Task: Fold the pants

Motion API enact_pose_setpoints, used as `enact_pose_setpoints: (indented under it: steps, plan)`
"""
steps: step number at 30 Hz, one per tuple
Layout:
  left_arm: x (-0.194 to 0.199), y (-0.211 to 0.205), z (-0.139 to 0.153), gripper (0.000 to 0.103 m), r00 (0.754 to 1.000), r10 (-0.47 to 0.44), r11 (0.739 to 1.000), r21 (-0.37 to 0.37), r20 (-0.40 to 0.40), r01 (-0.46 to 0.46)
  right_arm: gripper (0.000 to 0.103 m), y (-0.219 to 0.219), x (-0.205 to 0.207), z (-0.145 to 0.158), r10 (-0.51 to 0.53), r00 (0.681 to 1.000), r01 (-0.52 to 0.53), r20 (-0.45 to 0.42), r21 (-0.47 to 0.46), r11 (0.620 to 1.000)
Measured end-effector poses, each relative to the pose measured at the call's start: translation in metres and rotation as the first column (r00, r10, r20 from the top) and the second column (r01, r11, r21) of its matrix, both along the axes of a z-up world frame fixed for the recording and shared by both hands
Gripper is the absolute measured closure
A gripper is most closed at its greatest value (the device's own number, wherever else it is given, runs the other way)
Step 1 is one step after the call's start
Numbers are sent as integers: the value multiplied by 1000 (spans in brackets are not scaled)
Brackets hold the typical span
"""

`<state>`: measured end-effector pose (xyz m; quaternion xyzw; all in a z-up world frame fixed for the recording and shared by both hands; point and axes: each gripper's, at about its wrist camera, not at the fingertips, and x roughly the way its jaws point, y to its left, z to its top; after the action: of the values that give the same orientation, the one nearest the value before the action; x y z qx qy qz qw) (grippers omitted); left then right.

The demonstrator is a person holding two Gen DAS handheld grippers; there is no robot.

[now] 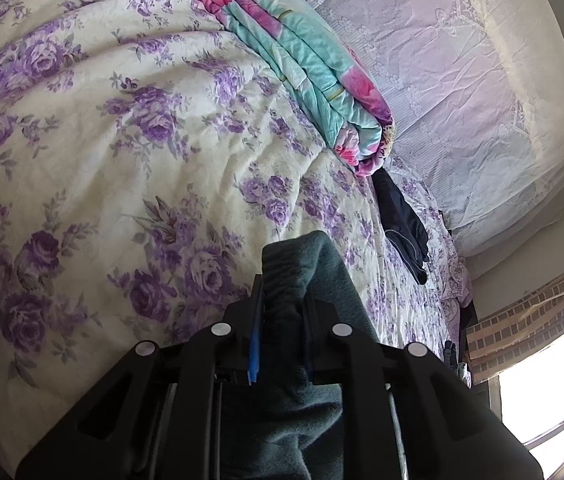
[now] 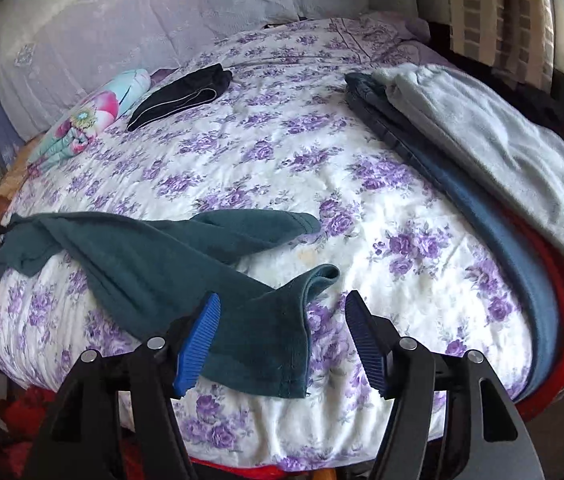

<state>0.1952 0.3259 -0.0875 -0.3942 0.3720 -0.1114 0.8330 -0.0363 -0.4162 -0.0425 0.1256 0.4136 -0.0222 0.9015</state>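
Right hand-held gripper (image 2: 282,336) nearest lens: jaws wide, straddling one leg cuff of the teal pants (image 2: 154,256) without gripping. Pants lie untidy along near edge of bed (image 2: 361,184), legs splayed. Left hand-held gripper (image 1: 282,300) clamped on a bunch of the same fleece. Step judged: laying out and aligning legs. Next: right closes on cuff, draws it over the other leg.
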Motion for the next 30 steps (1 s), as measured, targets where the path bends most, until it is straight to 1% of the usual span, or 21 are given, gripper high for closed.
enact_pose_setpoints:
  steps: [3,6,7,8,9,10,11,13,15,16,19,21,23,28,30]
  plan:
    - [0,-1,0,88,1000,-4,1000,10,1,4,37,-14,4,-11,-31,1000,32,-6,143,989]
    - [-1,-4,3,88,1000,-9,999,31,10,9,37,-31,8,-22,-68,998,63,4,315,947]
    - [-1,-6,4,88,1000,-12,999,38,13,12,38,-36,11,-26,-71,997,63,7,377,924]
    - [-1,-7,6,88,1000,-13,999,46,17,13,44,-38,16,-30,-62,998,54,7,408,911]
    - [-3,-9,8,88,1000,-15,998,63,26,13,55,-37,19,-33,-51,999,43,8,412,910]
    - [-4,-11,10,88,999,-16,997,75,33,13,83,-36,20,-36,-47,999,41,5,399,916]
    - [-6,-12,12,88,999,-15,996,93,43,11,89,-34,19,-39,-54,999,49,1,391,919]
    - [-11,-16,18,88,998,-15,992,128,67,6,91,-34,10,-38,-72,997,55,30,384,922]
    - [-21,-20,26,89,995,-19,987,159,101,2,91,-32,0,-28,-82,994,49,79,348,936]
    - [-25,-20,30,89,993,-17,987,160,116,-1,91,-34,-2,-21,-81,991,43,103,330,943]
    - [-38,-17,45,90,985,-17,994,105,171,-1,91,-36,2,13,-67,981,17,183,266,964]
    - [-41,-15,61,90,979,-20,997,72,202,5,91,-40,19,37,-59,972,10,227,212,977]
    - [-37,-17,76,90,976,-28,997,76,215,11,91,-46,40,54,-50,967,6,249,175,985]
    - [-12,-27,117,90,970,-17,986,168,243,-24,91,-60,111,90,-53,953,30,297,83,996]
    - [5,-29,129,90,968,2,983,178,250,-48,91,-66,145,98,-61,951,44,302,61,997]
